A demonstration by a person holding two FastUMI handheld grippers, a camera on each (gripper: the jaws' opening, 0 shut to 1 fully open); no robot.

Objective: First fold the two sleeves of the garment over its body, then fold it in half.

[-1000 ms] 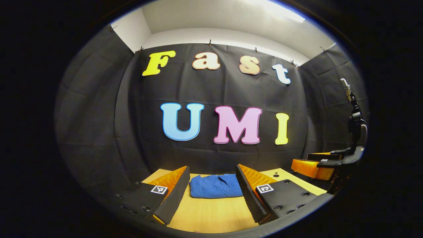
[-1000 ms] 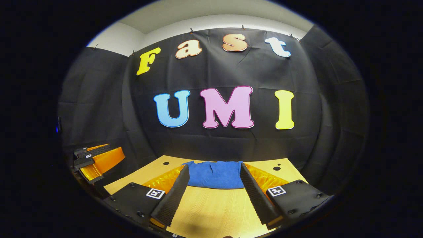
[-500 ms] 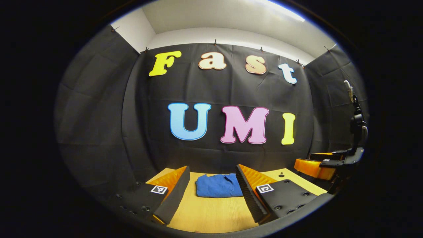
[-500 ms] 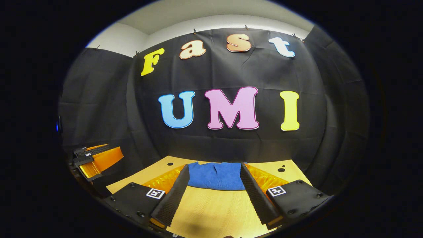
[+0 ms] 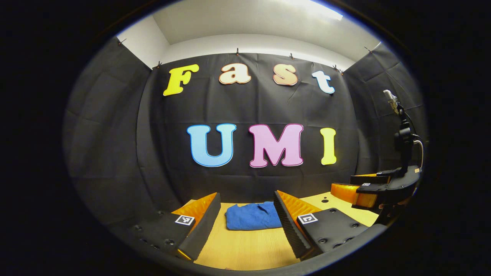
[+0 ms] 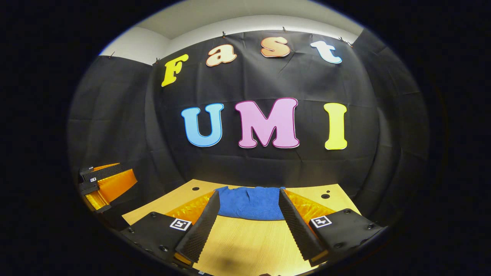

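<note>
The blue garment (image 5: 251, 216) lies as a compact, flat bundle on the wooden table (image 5: 245, 247), close to the back wall. My left gripper (image 5: 246, 200) is open and holds nothing; it hangs short of the garment, which shows between its fingers. Off to its right, my right gripper (image 5: 370, 189) is held above the table. From the right gripper view, the garment (image 6: 249, 203) again sits between the spread fingers of my right gripper (image 6: 248, 196), which is open and not touching it. My left gripper (image 6: 107, 184) hovers at the far left.
Black cloth walls close the booth behind and on both sides of the table (image 6: 249, 245). Small dark holes (image 6: 325, 196) mark the tabletop near its back corners. Bare wood lies between the grippers and the garment.
Both grippers drifted a little and stayed open. The garment has not moved. In the right gripper view the left gripper has shifted slightly left and up.
</note>
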